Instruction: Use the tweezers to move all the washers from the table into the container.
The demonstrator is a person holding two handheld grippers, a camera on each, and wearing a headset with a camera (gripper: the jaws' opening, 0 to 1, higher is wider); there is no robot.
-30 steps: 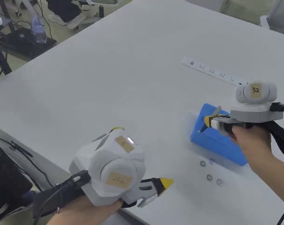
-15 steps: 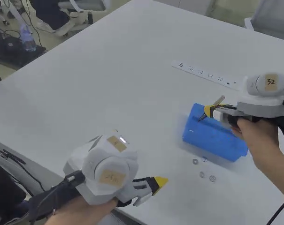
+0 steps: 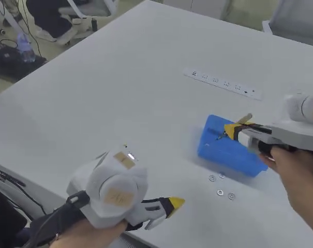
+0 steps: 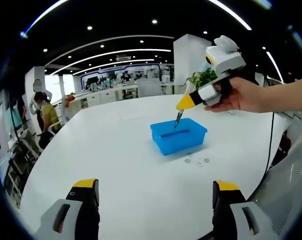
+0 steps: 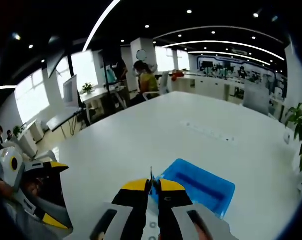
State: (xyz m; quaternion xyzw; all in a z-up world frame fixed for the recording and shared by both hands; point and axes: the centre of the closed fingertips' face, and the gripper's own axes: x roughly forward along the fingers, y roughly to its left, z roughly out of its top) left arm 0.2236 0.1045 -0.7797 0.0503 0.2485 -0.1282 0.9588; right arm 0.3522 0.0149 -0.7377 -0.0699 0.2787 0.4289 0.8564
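Note:
My right gripper (image 3: 233, 130) is shut on thin metal tweezers (image 3: 222, 135), whose tip points down over the blue container (image 3: 226, 152). In the right gripper view the tweezers (image 5: 151, 176) stick up between the closed yellow jaws, with the container (image 5: 196, 187) just beyond. Several small washers (image 3: 221, 186) lie on the white table in front of the container, also seen as washers (image 4: 196, 161) in the left gripper view. My left gripper (image 3: 173, 204) hovers at the near table edge, open and holding nothing. Whether the tweezers hold a washer is too small to tell.
A white power strip (image 3: 223, 83) lies on the table (image 3: 120, 82) beyond the container. Chairs and cables stand on the floor past the far left edge. People sit at desks in the background of the gripper views.
The head camera has shifted, so the container sits further left in view. The right gripper has drawn slightly right over the container with the tweezers still in it. The left gripper has barely moved.

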